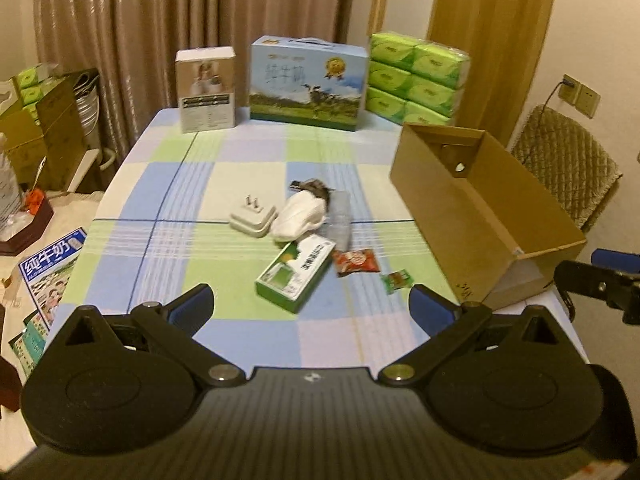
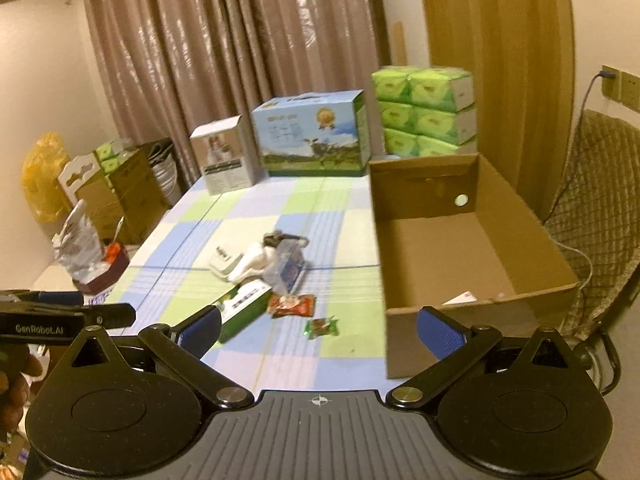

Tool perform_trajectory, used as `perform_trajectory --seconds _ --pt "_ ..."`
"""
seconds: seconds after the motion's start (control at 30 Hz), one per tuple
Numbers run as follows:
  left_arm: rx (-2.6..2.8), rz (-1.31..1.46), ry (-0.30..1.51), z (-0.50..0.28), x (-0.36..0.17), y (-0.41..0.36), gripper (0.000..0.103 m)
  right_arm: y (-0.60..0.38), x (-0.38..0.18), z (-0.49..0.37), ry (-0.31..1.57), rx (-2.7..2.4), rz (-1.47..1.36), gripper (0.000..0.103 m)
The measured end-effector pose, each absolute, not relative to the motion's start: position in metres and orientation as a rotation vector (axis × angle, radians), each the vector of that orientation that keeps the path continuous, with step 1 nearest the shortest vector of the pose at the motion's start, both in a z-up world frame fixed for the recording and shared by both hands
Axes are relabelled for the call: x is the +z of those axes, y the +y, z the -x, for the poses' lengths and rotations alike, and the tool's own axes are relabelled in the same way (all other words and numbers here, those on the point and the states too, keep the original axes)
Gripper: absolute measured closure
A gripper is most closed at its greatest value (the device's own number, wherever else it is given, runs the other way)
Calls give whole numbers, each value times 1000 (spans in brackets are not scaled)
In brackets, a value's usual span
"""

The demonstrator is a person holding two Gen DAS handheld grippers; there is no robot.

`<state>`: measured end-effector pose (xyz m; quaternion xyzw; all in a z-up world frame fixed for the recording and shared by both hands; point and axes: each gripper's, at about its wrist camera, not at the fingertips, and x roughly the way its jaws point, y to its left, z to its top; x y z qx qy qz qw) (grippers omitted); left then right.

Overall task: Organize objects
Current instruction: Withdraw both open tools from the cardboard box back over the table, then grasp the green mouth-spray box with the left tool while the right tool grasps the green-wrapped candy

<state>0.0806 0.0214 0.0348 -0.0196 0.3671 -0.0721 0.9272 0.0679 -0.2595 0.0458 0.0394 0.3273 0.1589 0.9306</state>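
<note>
Left wrist view: left gripper point(image 1: 312, 300) w/ jaws spread wide, nothing between them, hovering over the near edge of the checked tablecloth point(image 1: 168, 240). Loose items clustered mid-table: white plug adapter point(image 1: 253, 218), prongs up, touching a white bundle point(image 1: 300, 216); clear plastic bag point(image 1: 340, 216) just right of the bundle; green-and-white carton point(image 1: 295, 274) lying flat, nearer the camera; red snack packet point(image 1: 356, 262) beside the carton's right end; small green candy wrapper point(image 1: 397, 281) a little farther right. Open cardboard box point(image 1: 480, 216) on the table's right side, apart from the cluster. Along the far edge, l. to r.: small white box point(image 1: 206, 88), blue milk case point(image 1: 308, 84), stacked green tissue packs point(image 1: 416, 76).

Right wrist view: right gripper point(image 2: 320, 330) likewise spread wide and empty; its left finger overlaps the carton point(image 2: 248, 304) in the picture, contact not determinable. Red packet point(image 2: 292, 305) and green wrapper point(image 2: 321, 327) lie between the carton and the cardboard box point(image 2: 460, 248). Box interior bare apart from a slip of paper point(image 2: 460, 299) at the near wall. Left gripper's body enters at the left edge; fingers of a hand point(image 2: 16, 384) below it.
</note>
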Motion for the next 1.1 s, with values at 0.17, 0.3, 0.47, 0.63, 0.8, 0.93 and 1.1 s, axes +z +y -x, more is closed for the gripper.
perform_trajectory --seconds 0.17,0.3,0.47,0.63,0.8,0.93,1.1 --pt "-140 42 771 -83 28 31 1 -246 34 -67 679 342 -61 2" --pt "-146 15 782 -88 21 33 1 -238 25 -70 695 349 -50 2" --pt "-143 18 802 -95 12 37 1 -232 15 -76 703 347 -45 2" --pt "-146 22 817 -102 3 40 1 -227 7 -82 698 344 -38 3" --pt "-146 20 832 -111 -7 44 1 -219 -2 -91 715 337 -29 13" --pt "-143 14 837 -120 -15 50 1 -212 -12 -100 731 337 -30 22" --pt "-134 15 856 -136 -30 58 1 -202 -32 -116 764 322 -33 37"
